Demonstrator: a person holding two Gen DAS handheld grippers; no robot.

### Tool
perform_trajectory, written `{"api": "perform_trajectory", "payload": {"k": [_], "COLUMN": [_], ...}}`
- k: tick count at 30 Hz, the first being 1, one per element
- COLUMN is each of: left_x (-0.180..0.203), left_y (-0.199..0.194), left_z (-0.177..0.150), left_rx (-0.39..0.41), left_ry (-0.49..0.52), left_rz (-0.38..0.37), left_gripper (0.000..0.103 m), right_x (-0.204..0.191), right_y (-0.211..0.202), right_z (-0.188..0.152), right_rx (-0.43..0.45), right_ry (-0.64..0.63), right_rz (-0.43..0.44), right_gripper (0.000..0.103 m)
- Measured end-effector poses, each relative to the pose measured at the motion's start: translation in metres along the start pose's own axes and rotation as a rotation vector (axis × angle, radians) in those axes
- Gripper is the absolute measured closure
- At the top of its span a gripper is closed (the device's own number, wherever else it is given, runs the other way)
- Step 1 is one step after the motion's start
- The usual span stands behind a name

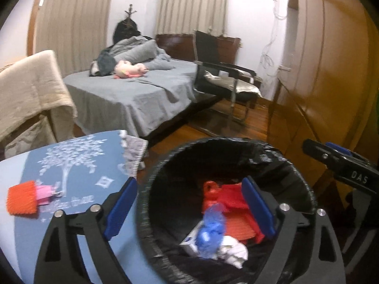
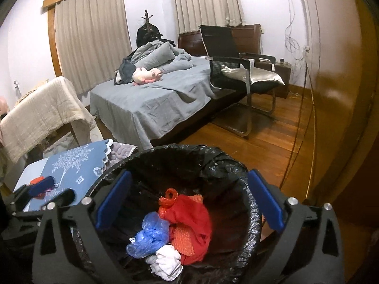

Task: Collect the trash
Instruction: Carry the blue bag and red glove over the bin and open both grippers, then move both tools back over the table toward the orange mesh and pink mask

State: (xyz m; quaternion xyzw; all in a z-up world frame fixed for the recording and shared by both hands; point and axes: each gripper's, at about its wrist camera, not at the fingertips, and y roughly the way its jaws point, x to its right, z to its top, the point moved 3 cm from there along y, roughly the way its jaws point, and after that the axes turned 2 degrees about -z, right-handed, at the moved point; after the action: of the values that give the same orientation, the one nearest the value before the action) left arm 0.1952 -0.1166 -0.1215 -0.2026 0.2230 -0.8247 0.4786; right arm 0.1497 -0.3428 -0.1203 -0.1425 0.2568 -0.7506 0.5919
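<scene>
Above the round black-lined trash bin (image 2: 239,172), both the left gripper (image 1: 189,207) and right gripper (image 2: 189,201) hang spread wide, empty; a crumpled blue plastic bag (image 2: 148,236) lies inside.

We see an evenly lit room under soft indoor light, its source out of frame; the curtains (image 2: 92,37) let no daylight through. A broad sheen lies on the wooden wardrobe (image 2: 336,90) and a paler gleam on the floor (image 2: 267,127). The inside of the black bin (image 2: 146,161) stays dark. Our left wrist view is smeared by motion blur, the blue bag (image 1: 210,232) a streak; the right is sharper. Both bend straight lines and fall black at the corners
</scene>
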Motion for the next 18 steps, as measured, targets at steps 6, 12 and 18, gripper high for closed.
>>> {"api": "perform_trajectory", "payload": {"k": [6, 12, 18], "left_x": [-0.037, -0.074, -0.116], "left_y": [-0.031, -0.06, -0.083], "left_z": [-0.004, -0.018, -0.033], "left_rx": [0.028, 0.041, 0.042], "left_ry": [-0.037, -0.081, -0.115], "left_rz": [0.094, 0.182, 0.278], "left_gripper": [0.01, 0.009, 0.009], "right_x": [-0.027, -0.073, -0.126], "right_y": [-0.003, 0.0, 0.006], "right_z": [-0.006, -0.013, -0.018], "right_rx": [-0.017, -0.041, -0.058], "right_ry": [-0.019, -0.065, -0.117], "right_rz": [0.039, 0.106, 0.177], "right_gripper": [0.006, 0.006, 0.006]}}
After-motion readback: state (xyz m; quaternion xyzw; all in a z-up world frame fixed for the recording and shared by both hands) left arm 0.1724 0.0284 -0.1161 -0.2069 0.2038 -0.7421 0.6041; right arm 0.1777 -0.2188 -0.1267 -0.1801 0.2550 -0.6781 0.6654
